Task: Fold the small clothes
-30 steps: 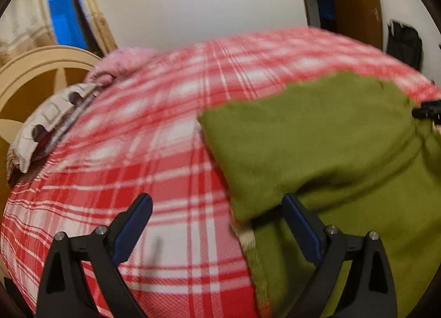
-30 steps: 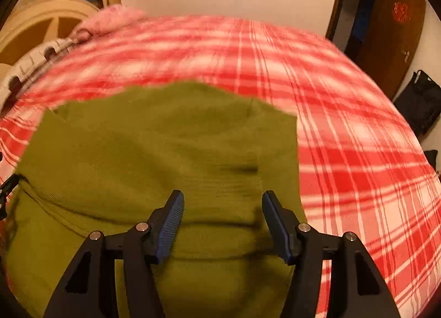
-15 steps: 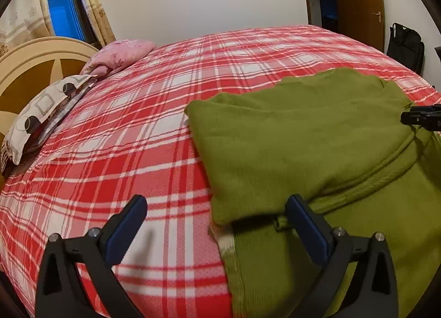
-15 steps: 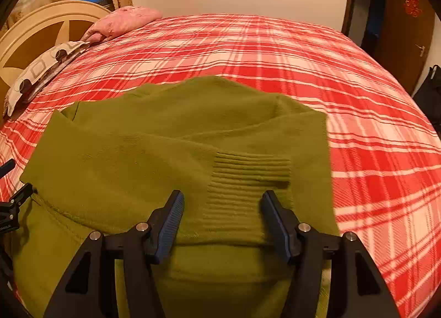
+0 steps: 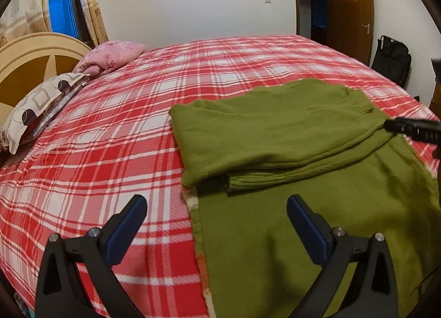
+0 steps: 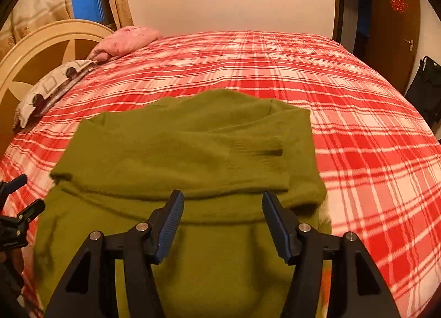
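The green sweater [image 6: 179,152] lies part-folded on the plaid bed [image 5: 110,138]; left gripper [image 5: 216,216] and right gripper [image 6: 222,213] hover over it, both spread and empty.

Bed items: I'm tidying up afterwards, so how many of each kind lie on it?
Green sweater: 1
Pink pillow: 1
Patterned pillow: 1
Total: 3, all on the plaid bedspread.
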